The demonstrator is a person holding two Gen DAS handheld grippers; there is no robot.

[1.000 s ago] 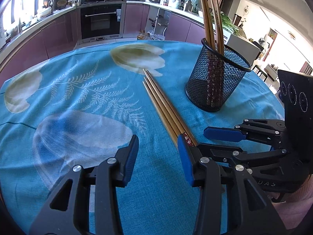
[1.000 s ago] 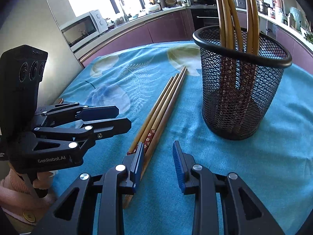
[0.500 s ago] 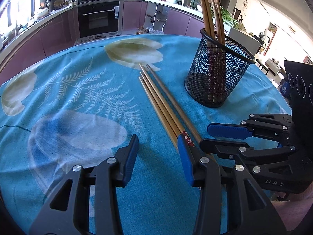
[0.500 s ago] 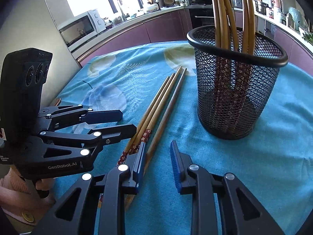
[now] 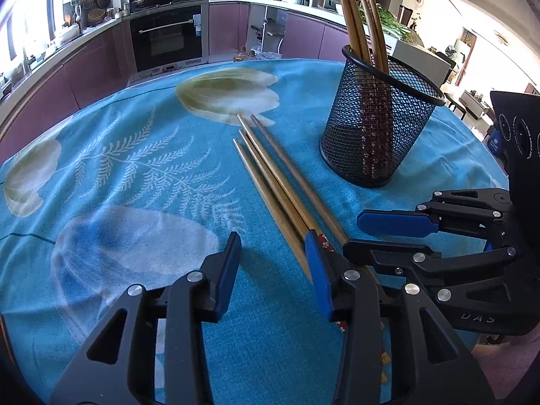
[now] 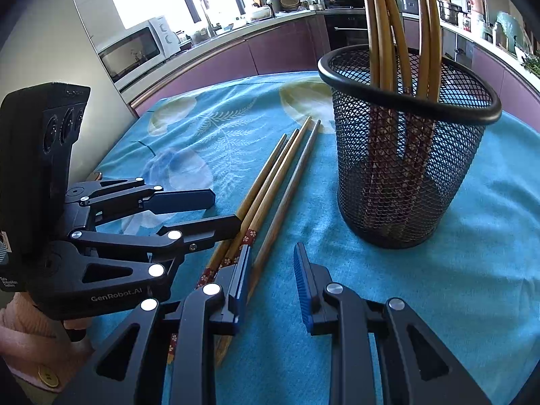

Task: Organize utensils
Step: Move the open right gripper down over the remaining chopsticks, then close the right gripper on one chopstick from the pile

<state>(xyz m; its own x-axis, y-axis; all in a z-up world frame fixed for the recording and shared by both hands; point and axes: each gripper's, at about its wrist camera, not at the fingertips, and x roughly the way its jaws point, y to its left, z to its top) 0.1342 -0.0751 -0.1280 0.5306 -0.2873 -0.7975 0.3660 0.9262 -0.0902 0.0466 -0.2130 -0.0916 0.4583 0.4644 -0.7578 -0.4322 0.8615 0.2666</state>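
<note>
**Bamboo sticks still to be gathered beside the mesh cup**

Bamboo, by the look of it: four loose chopsticks [image 5: 283, 185] lie side by side on the blue floral tablecloth [image 5: 135, 175], thin tips pointing away, patterned red handle ends nearest the grippers. They should be light, stiff and smooth, inclined to roll or slip out of line if pinched at the tapered tip. The thicker decorated handles look the better place to take hold, squarely across the bundle so that none fans out.

Furthest left, the left gripper [image 5: 273, 266] tilts down toward the cloth with its blue pads apart and nothing between them; its right finger rests just at the near ends of the sticks. A hand in a pink sleeve [image 6: 20, 330] holds its handle.

Just right of it, the right gripper [image 6: 271, 276] also slants downward. Its fingers stand apart with a narrow gap showing only bare cloth, and its left finger lies over the handle ends of the bundle. Neither gripper clamps a stick.

Further right stands the black mesh holder [image 6: 405, 168], upright, near the loose sticks but not touching them, with several matching chopsticks [image 6: 398, 33] already leaning inside, handles down.
</note>
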